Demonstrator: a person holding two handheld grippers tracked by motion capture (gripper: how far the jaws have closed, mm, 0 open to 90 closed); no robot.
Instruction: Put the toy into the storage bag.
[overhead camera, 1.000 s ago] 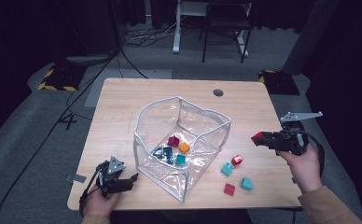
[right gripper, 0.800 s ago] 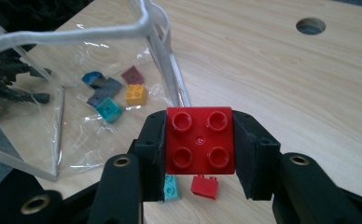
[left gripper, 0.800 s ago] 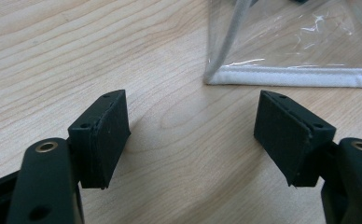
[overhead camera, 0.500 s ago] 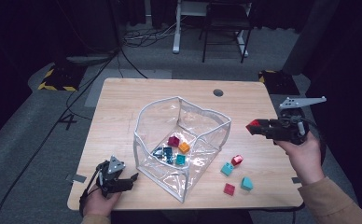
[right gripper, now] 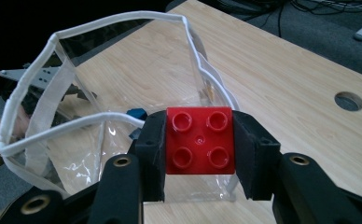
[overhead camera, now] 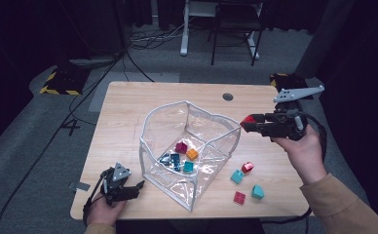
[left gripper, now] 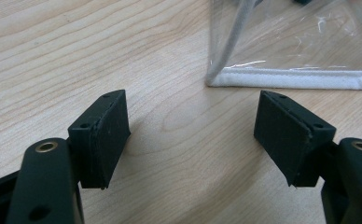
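Right gripper (overhead camera: pixel 245 124) clamped on a red brick (right gripper: pixel 200 139) (studs face the camera), held off the table (overhead camera: pixel 128 112). Clear bag (overhead camera: pixel 187 146) just ahead of and below its jaws, mouth open. Left gripper (left gripper: pixel 193 135) jaws apart, nothing between; bag's white-edged corner just ahead of them.

Right tool (overhead camera: pixel 246 123) with red block (overhead camera: pixel 249 119), now higher and nearer the clear bag (overhead camera: pixel 211 146).
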